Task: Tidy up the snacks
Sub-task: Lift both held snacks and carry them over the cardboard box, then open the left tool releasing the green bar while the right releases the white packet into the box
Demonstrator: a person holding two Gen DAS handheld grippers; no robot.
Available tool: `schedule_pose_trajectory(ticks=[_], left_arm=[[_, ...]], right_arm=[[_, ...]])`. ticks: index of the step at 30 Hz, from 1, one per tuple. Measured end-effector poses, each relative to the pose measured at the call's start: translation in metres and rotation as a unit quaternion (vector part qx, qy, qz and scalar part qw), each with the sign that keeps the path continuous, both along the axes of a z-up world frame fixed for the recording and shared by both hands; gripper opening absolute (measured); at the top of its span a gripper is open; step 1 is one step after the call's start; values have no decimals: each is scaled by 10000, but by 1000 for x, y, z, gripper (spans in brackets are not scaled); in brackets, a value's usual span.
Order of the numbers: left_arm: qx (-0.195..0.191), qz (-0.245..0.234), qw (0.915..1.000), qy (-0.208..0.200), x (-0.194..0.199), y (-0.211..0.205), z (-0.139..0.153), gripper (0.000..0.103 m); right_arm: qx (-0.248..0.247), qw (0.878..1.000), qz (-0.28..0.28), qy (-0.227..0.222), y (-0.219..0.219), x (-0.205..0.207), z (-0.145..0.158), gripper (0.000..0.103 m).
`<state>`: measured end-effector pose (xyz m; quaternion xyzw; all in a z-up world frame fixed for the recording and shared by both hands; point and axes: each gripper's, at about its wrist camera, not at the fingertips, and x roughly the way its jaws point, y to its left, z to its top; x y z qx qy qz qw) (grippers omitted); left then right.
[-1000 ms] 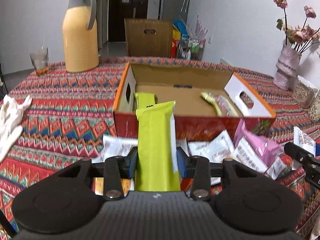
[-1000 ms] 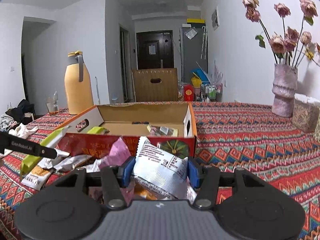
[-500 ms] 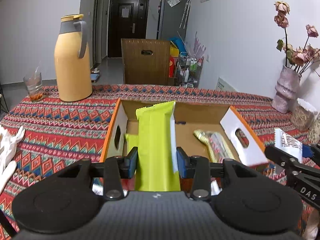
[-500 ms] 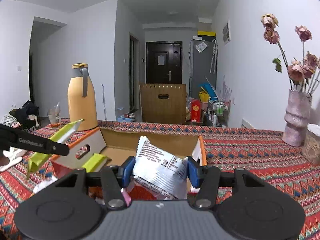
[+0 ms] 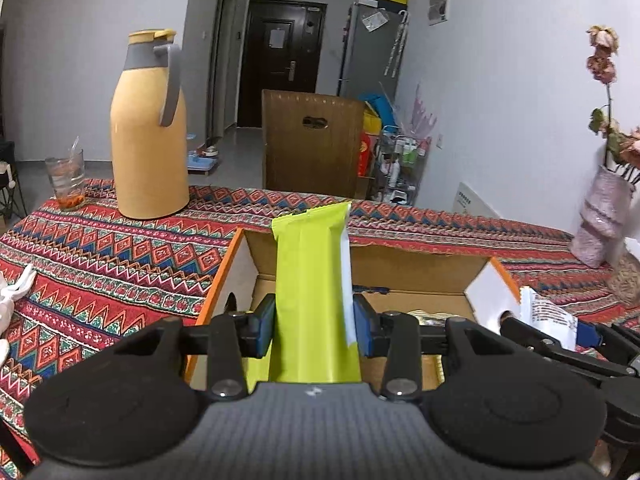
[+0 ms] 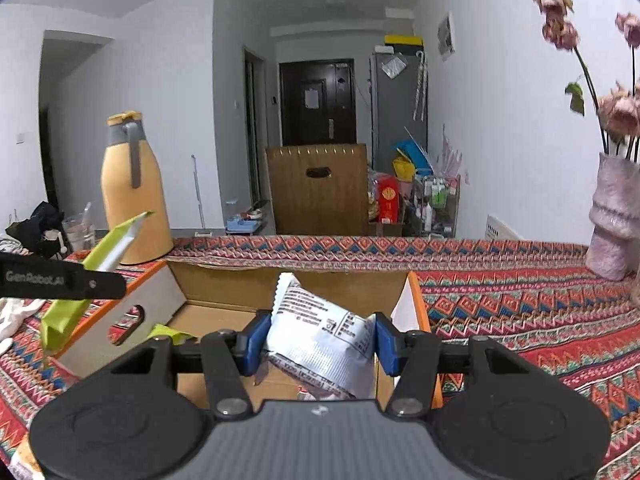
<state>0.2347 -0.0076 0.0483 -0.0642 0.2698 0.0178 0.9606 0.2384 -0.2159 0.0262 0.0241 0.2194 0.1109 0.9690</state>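
Pinching a long lime-green snack bar wrapper [image 5: 311, 300], the left gripper [image 5: 314, 330] hangs over the open cardboard box [image 5: 420, 268]; the right gripper [image 6: 318, 344] pinches a white crinkly snack packet [image 6: 316, 334] there too.

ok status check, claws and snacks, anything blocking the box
Left claw shut on green bar. Right claw shut on white packet. Both over open box. Nothing blocking.

Readable on the left gripper [image 6: 60, 280], along its black finger: "GenRobot.AI" in pale letters. Dense black print on the silver-white snack packet [image 6: 320, 332] (too small to make out).
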Motion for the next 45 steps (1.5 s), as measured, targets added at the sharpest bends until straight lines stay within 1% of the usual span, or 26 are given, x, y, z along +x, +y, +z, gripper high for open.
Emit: schedule_pose_trajectory(ticks=[3, 8, 13, 14, 15, 16, 17, 18, 19, 20, 21, 22, 23, 24, 26, 31, 45], left_arm=[[-35, 120, 9999, 47, 7, 7, -12, 40], [-62, 57, 9997, 227, 16, 11, -24, 40], [-15, 25, 9996, 287, 16, 9, -31, 41], [-18, 8, 9996, 274, 15, 8, -30, 41], [-13, 7, 9997, 241, 13, 8, -29, 42], [-18, -9, 9998, 197, 10, 7, -28, 47], [-39, -27, 9999, 163, 9, 7, -27, 54], [-55, -29, 9999, 119, 7, 8, -25, 58], [-52, -6, 10000, 72, 5, 8, -24, 74], [-38, 58, 10000, -2, 2, 8, -22, 89], [-16, 111, 9999, -74, -1, 8, -21, 95], [7, 153, 9998, -160, -4, 8, -19, 102], [1, 156, 9996, -214, -7, 7, -16, 103], [-24, 159, 9996, -247, -10, 7, -14, 103], [-34, 173, 9995, -242, -11, 9, -12, 103], [-25, 143, 9994, -301, -17, 6, -9, 103], [-80, 80, 9992, -385, -27, 5, -3, 103]], right_arm=[[28, 10000, -24, 73, 0, 5, -8, 54], [11, 9998, -25, 177, 2, 12, -18, 54], [-37, 9995, 7, 320, 3, 15, -24, 54], [-42, 9995, 13, 327, 3, 15, -25, 54], [-46, 9994, 24, 338, 2, 15, -25, 57], [-49, 9994, 15, 347, 3, 14, -25, 59], [-46, 9994, 0, 332, 2, 13, -25, 63], [-46, 9995, 7, 316, 1, 11, -24, 66], [-32, 9996, 17, 292, 1, 9, -23, 68], [-4, 9997, 4, 248, 0, 7, -22, 79], [10, 9998, -26, 203, 0, 6, -21, 92], [25, 9999, -60, 144, -1, 4, -19, 96], [59, 9999, -78, 103, -2, 2, -18, 102], [117, 9999, -85, 77, -4, 1, -16, 103], [212, 9997, -119, 35, -7, -1, -14, 103], [259, 9995, -201, -4, -10, -3, -13, 103], [171, 9995, -184, -168, -9, -16, -6, 103]])
